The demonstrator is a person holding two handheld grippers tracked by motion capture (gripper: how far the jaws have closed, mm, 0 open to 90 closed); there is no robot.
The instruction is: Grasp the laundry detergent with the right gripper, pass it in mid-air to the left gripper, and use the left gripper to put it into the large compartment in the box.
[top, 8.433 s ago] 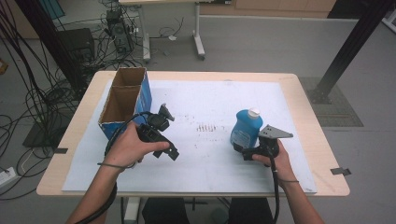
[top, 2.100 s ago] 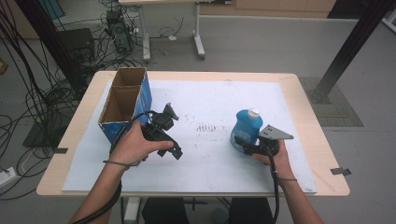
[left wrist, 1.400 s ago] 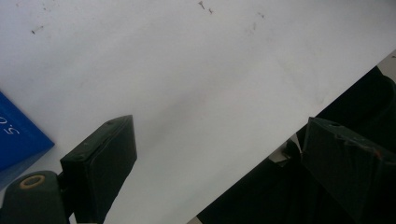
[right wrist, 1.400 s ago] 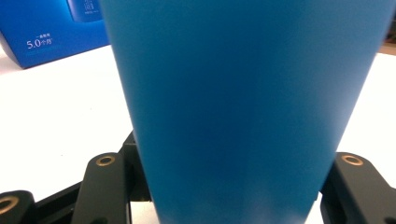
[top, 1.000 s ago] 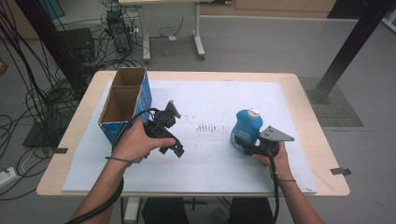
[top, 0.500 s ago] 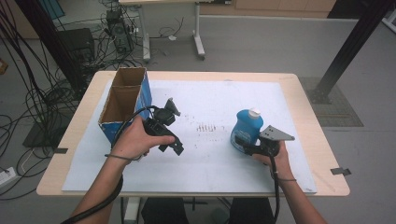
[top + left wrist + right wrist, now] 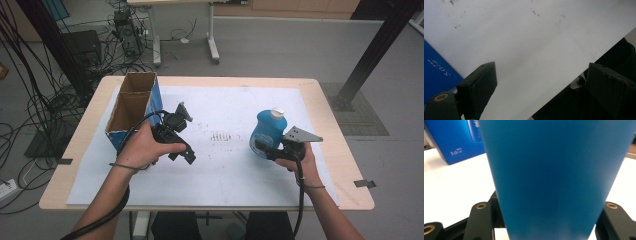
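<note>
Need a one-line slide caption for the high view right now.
Right gripper clamps the blue bottle; left gripper hangs open beside the blue carton.

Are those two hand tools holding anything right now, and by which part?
The right tool grips the blue plastic bottle with a white cap low on its body. The left tool is open, holding nothing.

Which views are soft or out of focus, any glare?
Right gripper view: blue plastic bottle too close, blurred, featureless. Left gripper view: black jaws soft, white paper sheet evenly lit, no glare. High view: sharp, soft shadows under blue cardboard box.
</note>
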